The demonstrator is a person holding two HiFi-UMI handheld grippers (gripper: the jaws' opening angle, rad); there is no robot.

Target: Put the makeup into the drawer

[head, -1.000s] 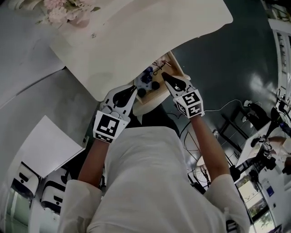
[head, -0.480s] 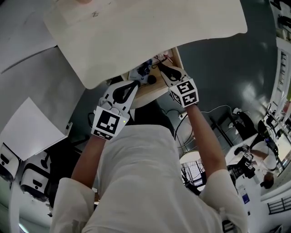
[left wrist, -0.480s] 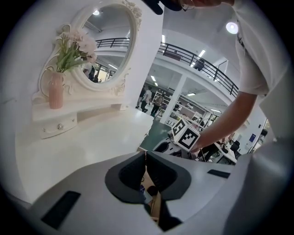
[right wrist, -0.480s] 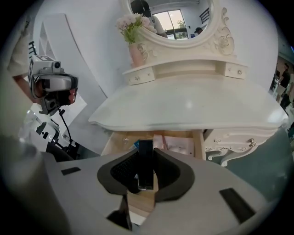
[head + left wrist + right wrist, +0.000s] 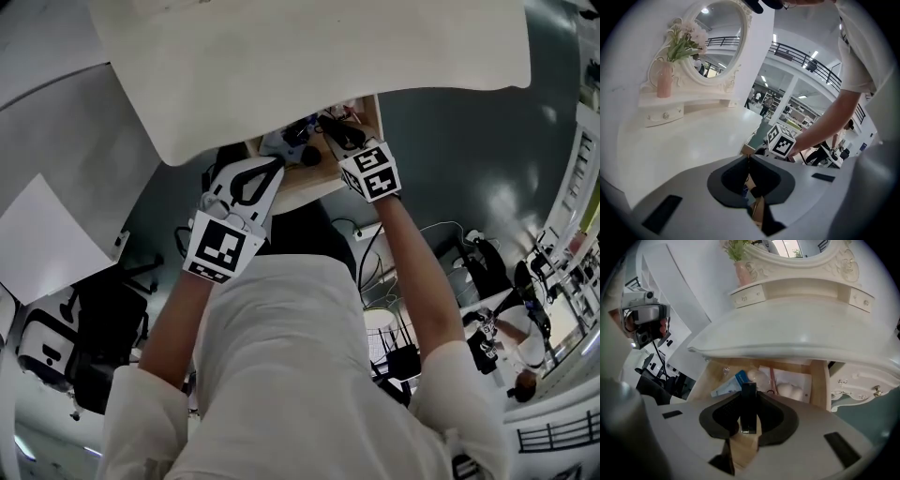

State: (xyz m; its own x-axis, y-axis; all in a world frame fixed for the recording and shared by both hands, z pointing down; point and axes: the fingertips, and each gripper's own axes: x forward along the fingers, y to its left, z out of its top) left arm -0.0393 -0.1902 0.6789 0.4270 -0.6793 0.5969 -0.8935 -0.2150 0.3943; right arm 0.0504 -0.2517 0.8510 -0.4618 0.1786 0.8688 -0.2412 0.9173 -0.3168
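The white dressing table has its wooden drawer pulled out under the top. My right gripper reaches down over the drawer. In the right gripper view my right gripper is shut on a slim black makeup stick, held upright between the jaws. Inside the drawer lie a blue and white tube, two pale round makeup items and a white sheet. My left gripper hovers at the drawer's left front, and in its own view this left gripper has its tips together with nothing between them.
An oval mirror and a pink vase of flowers stand on the table's raised shelf. A side cabinet with knobs is to the right of the drawer. Cables and dark equipment lie on the floor behind the person.
Both grippers have sunk toward the open drawer. The right one, still holding the black stick, has gone further in over the drawer's contents.
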